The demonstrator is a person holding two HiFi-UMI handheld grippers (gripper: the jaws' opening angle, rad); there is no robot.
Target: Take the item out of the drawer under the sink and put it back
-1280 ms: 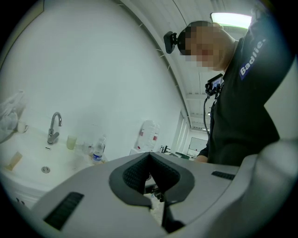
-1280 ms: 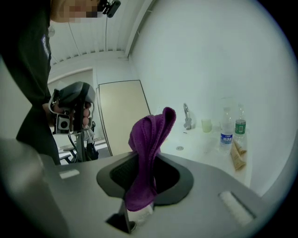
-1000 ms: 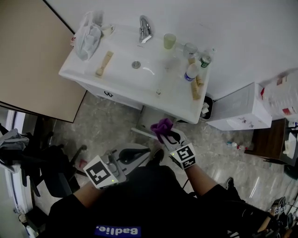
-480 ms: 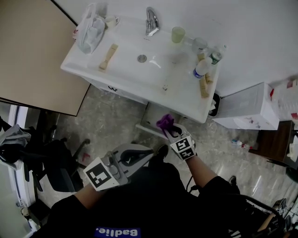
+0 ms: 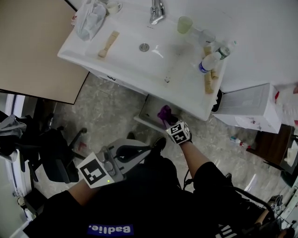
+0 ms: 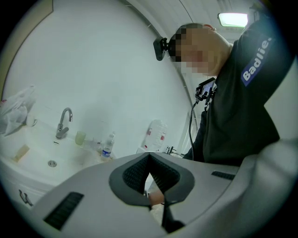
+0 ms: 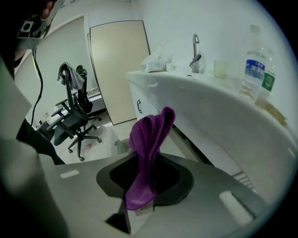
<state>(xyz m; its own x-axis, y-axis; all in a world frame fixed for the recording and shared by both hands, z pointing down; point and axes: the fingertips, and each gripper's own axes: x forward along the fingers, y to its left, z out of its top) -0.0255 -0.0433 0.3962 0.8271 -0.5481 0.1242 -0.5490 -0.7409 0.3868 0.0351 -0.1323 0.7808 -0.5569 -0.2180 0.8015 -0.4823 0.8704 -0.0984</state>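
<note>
- Right gripper (image 5: pixel 166 121): clenched on the purple cloth (image 5: pixel 164 113). It is tilted down toward the cabinet front below the sink (image 5: pixel 125 62). In the right gripper view (image 7: pixel 148 163) the cloth (image 7: pixel 150 139) is seen pinched between the two jaws. One bunched end stands up past the tips and the other end hangs below them.
- Purple cloth: held in the air by the right gripper, just under the sink's front edge. In the head view it is seen against the open drawer (image 5: pixel 150 108). Whether it touches the drawer cannot be told.
- Left gripper (image 5: pixel 146 149): closed at the tips with nothing held, kept near the person's body, well apart from the drawer. In the left gripper view (image 6: pixel 149 158) the dark pads are seen meeting at their far end, with only a narrow slit lower down.
- Sink: a white basin with a chrome faucet (image 5: pixel 157 10) at its back edge.
- Items listed on the sink surround: a pale green cup (image 5: pixel 185 24) and a water bottle (image 5: pixel 212 60) on one side, and a crumpled plastic bag (image 5: pixel 91 23) at the opposite corner.
- Floor (image 5: pixel 109 116): pale and marbled. A black office chair (image 5: pixel 51 155) is placed off to one side and a white box (image 5: pixel 249 109) beside the sink on the other.
</note>
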